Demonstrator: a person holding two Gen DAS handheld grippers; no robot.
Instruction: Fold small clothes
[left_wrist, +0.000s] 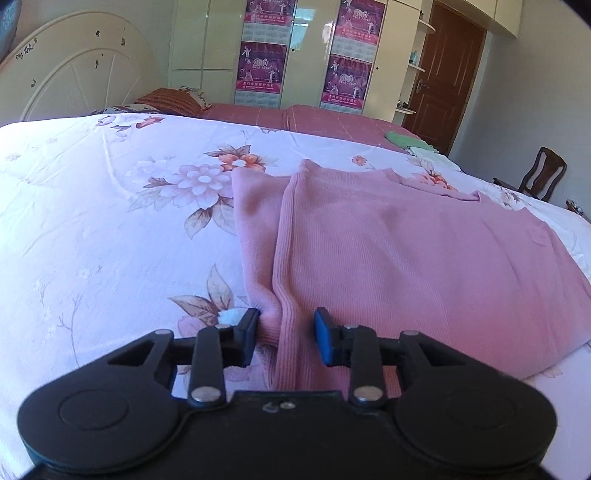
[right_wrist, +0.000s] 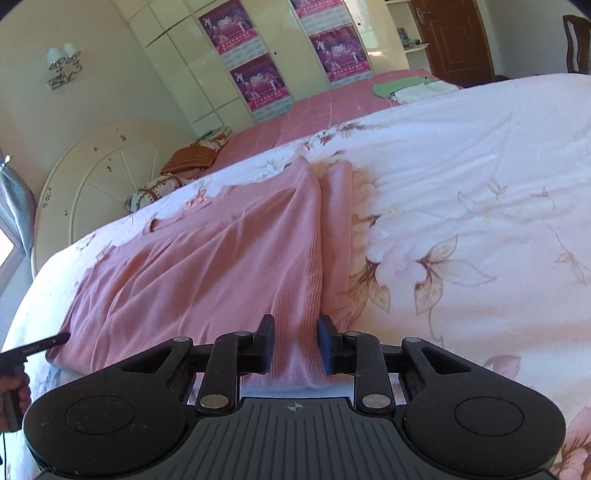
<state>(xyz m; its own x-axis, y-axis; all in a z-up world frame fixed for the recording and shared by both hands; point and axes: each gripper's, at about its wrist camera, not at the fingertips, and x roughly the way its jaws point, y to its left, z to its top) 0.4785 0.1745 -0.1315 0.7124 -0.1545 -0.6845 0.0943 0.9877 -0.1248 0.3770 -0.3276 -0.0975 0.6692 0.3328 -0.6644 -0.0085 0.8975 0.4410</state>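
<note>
A pink ribbed knit garment (left_wrist: 406, 251) lies flat on the flowered bedspread (left_wrist: 110, 221), one long side folded in over the body. In the left wrist view my left gripper (left_wrist: 286, 332) sits low at the garment's near end, jaws apart, the folded edge running loosely between them. In the right wrist view the same garment (right_wrist: 207, 266) stretches away, and my right gripper (right_wrist: 295, 343) straddles its other near edge, jaws apart with slack fabric between. The left gripper (right_wrist: 59, 338) and the hand holding it show at that view's left edge.
The white bedspread (right_wrist: 461, 184) reaches far beyond the garment. Folded green and white clothes (right_wrist: 410, 88) lie on the pink sheet (left_wrist: 332, 118) at the far side. Pillows (left_wrist: 170, 99) rest by the round headboard (left_wrist: 77, 74). A wardrobe with posters, a brown door (left_wrist: 443, 85) and a wooden chair (left_wrist: 539, 173) stand behind.
</note>
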